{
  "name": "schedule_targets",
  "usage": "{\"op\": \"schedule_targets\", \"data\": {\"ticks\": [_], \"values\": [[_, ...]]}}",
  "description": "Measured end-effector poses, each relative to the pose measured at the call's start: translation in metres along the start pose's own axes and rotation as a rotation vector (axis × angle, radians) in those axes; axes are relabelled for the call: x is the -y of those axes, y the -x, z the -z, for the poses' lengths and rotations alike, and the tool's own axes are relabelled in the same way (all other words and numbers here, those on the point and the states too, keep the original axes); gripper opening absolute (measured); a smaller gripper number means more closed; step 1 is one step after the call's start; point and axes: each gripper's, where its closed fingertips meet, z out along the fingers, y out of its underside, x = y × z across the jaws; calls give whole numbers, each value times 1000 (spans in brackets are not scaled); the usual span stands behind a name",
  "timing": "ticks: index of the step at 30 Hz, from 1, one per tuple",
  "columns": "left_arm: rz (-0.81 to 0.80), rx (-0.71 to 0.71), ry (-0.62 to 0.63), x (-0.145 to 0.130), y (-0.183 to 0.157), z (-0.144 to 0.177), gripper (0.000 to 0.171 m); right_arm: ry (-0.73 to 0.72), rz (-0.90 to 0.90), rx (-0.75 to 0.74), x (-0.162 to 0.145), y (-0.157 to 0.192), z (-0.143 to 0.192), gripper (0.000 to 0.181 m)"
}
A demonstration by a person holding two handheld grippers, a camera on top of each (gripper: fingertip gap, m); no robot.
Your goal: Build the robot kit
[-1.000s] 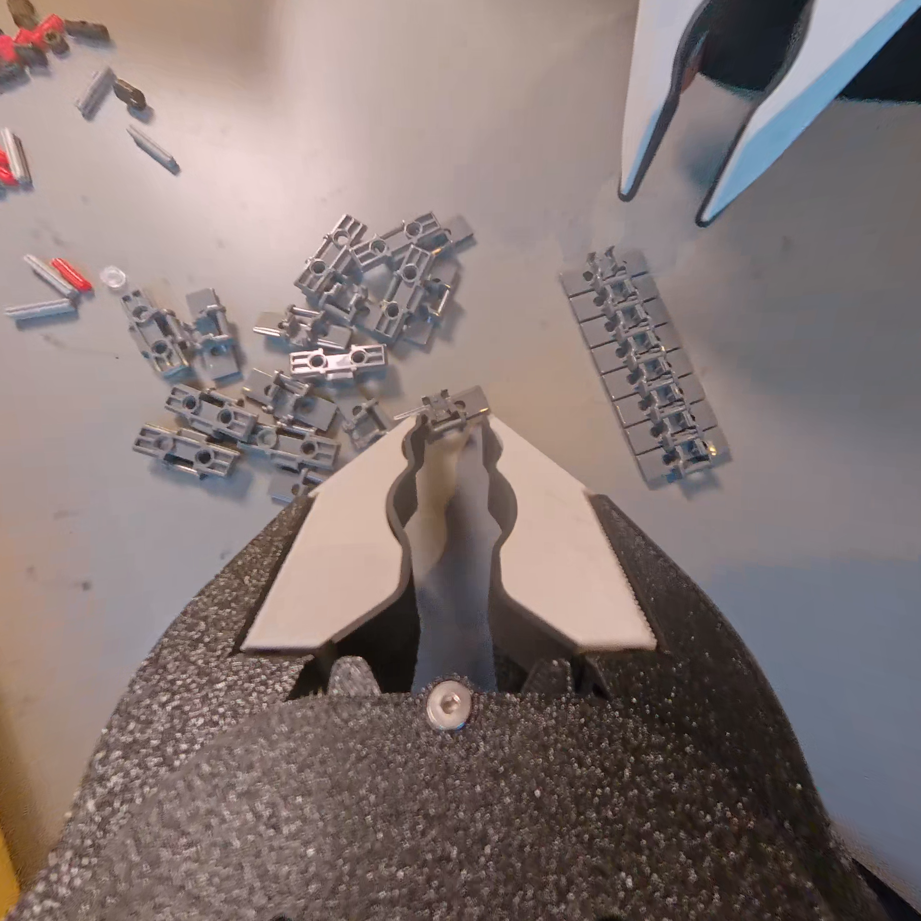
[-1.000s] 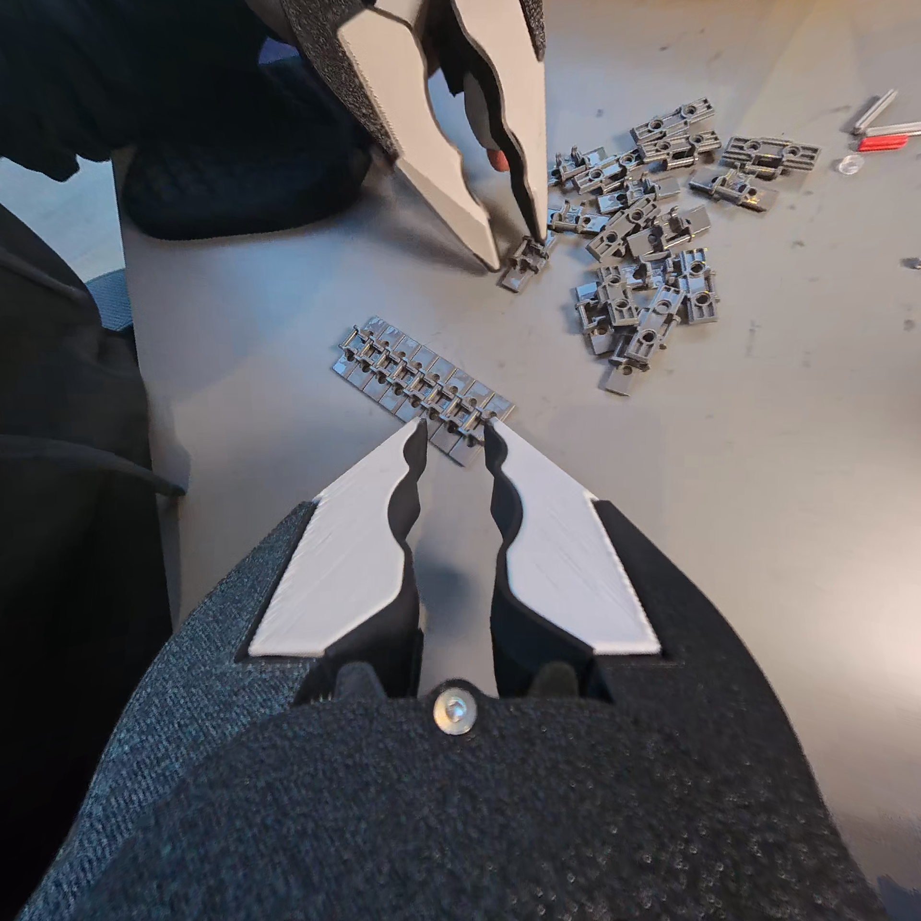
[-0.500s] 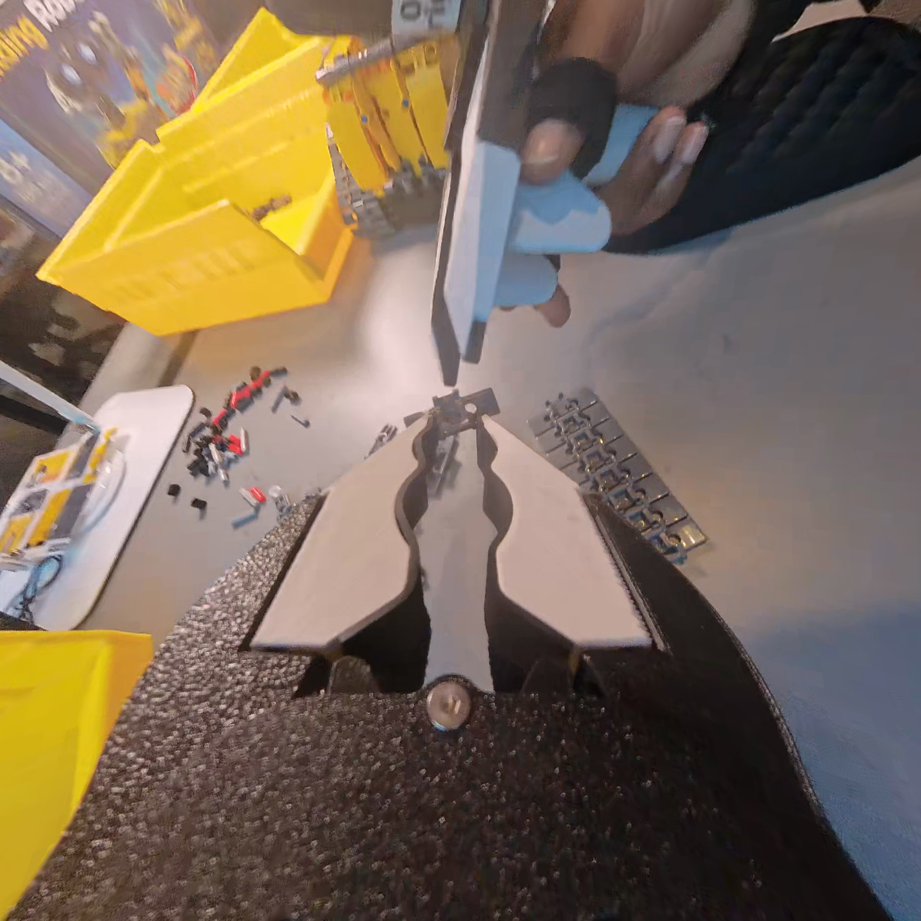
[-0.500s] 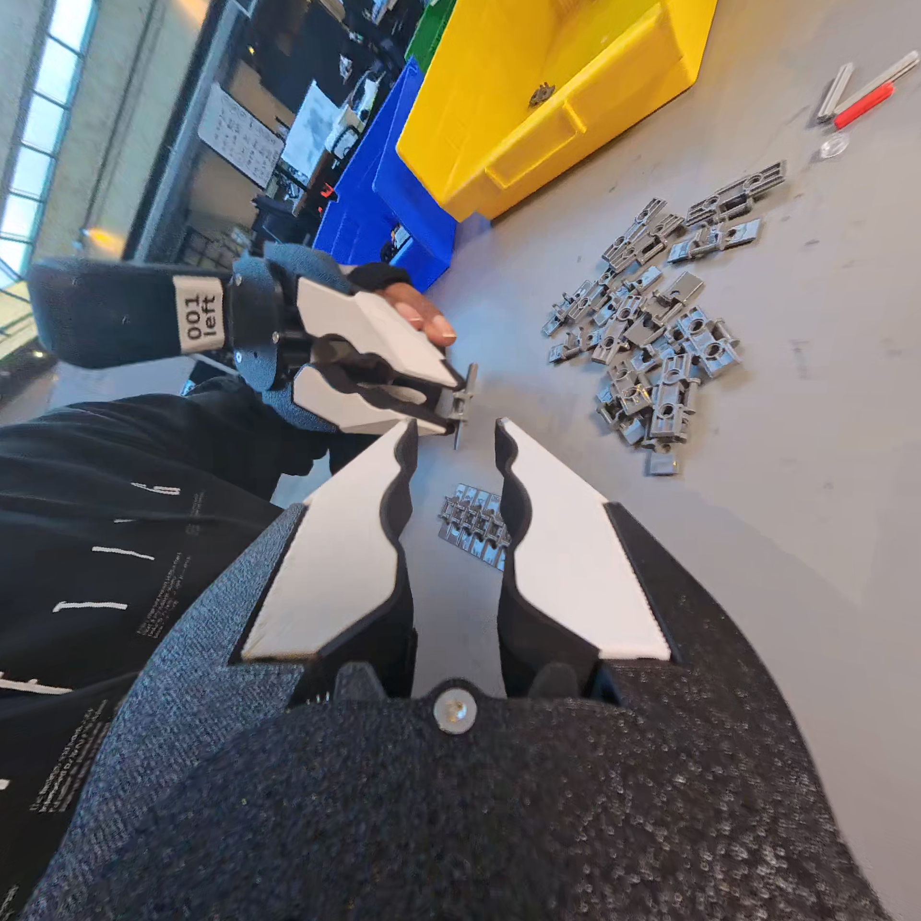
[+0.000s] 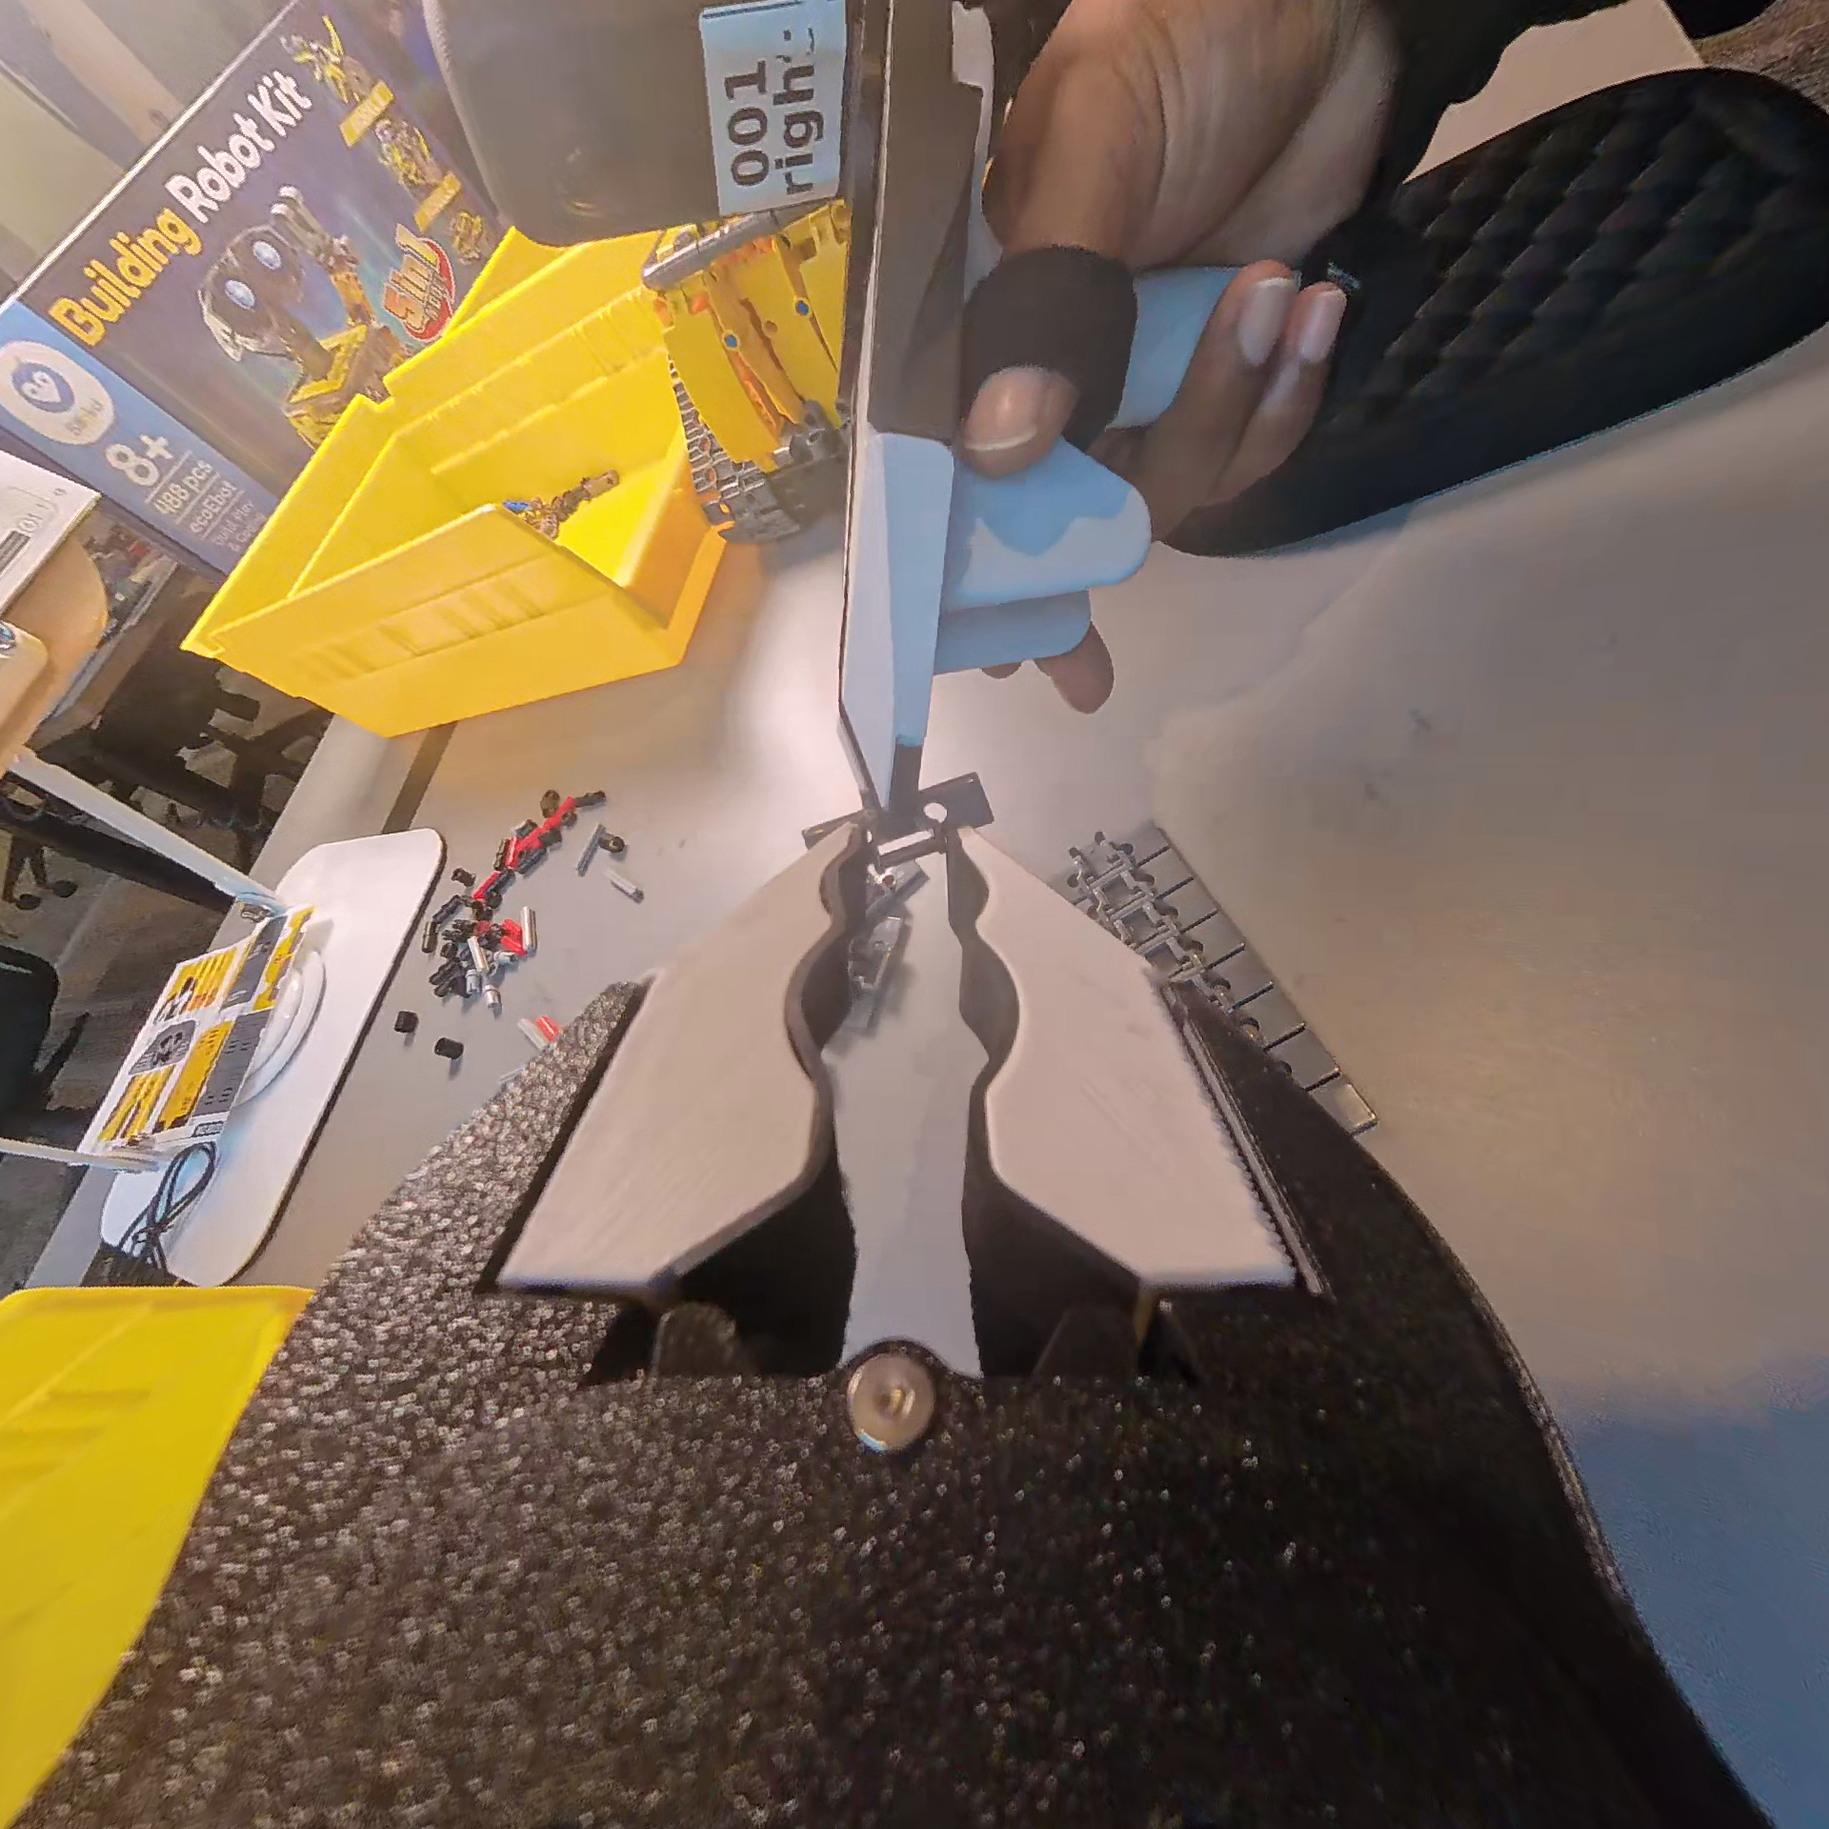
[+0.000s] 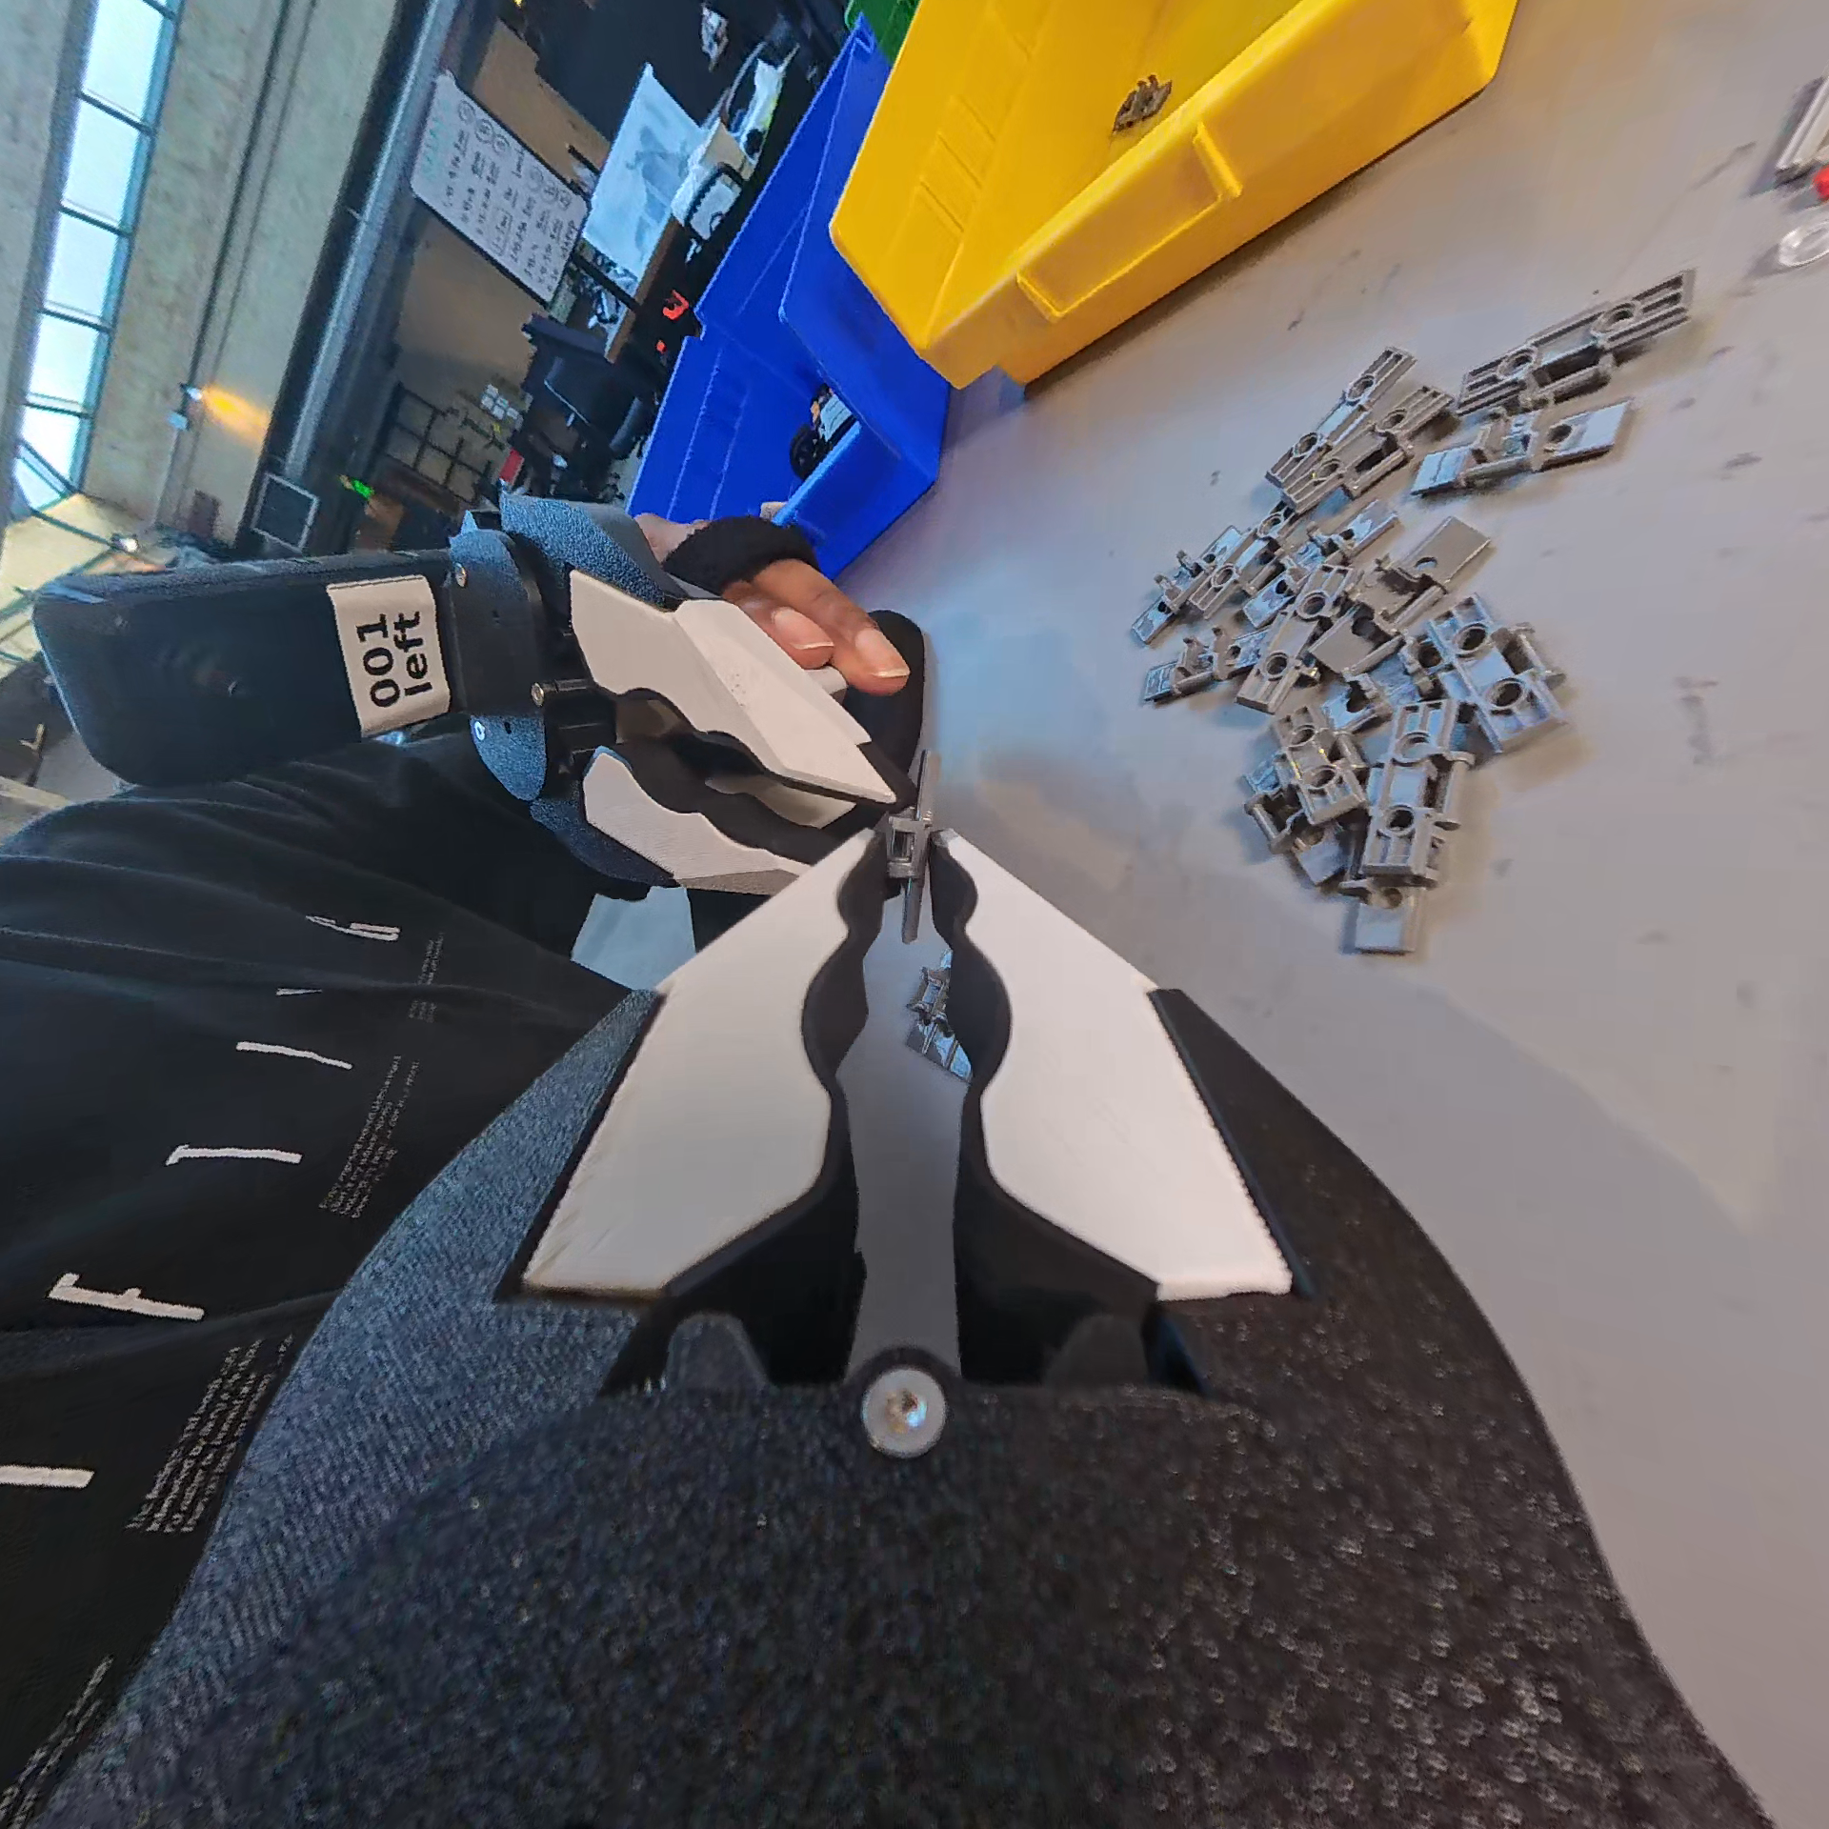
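- Left wrist view: the left gripper (image 5: 896, 841) pinches a small grey link (image 5: 945, 812) in the air above the tabletop (image 5: 1485, 891). The right gripper (image 5: 886, 782) touches it from above. Keep both grips steady.
- Right wrist view: the right gripper (image 6: 915, 851) has its fingers closed on the link (image 6: 915, 841) too. Loose links (image 6: 1386, 673) lie apart.

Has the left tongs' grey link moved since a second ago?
Yes. The grey track link is up off the table, away from the loose pile.
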Motion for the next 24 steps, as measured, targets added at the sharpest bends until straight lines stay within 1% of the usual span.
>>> {"op": "schedule_targets", "data": {"ticks": [4,5,7,11,12,14,17,20,24], "values": [[23,-6,-15,2,-1,1,14,26,21,-13,1,-1,2,7],[63,-26,-19,2,-2,0,9,49,36,-46,-1,-6,4,7],[178,-113,1,-3,-7,-1,16,94,35,-117,-4,-21,13,7],[405,-373,125,-23,-40,-7,24,238,-36,-219,-31,-44,21,6],[440,-427,164,-27,-49,-8,28,260,-56,-227,-38,-45,20,6],[464,-473,222,-35,-60,-11,31,293,-86,-242,-47,-46,19,6],[427,-468,290,-44,-69,-14,31,304,-117,-265,-51,-49,18,6],[415,-427,307,-46,-68,-17,21,312,-131,-304,-53,-55,18,6],[434,-381,321,-44,-69,-18,18,304,-158,-318,-55,-53,18,6]]}}
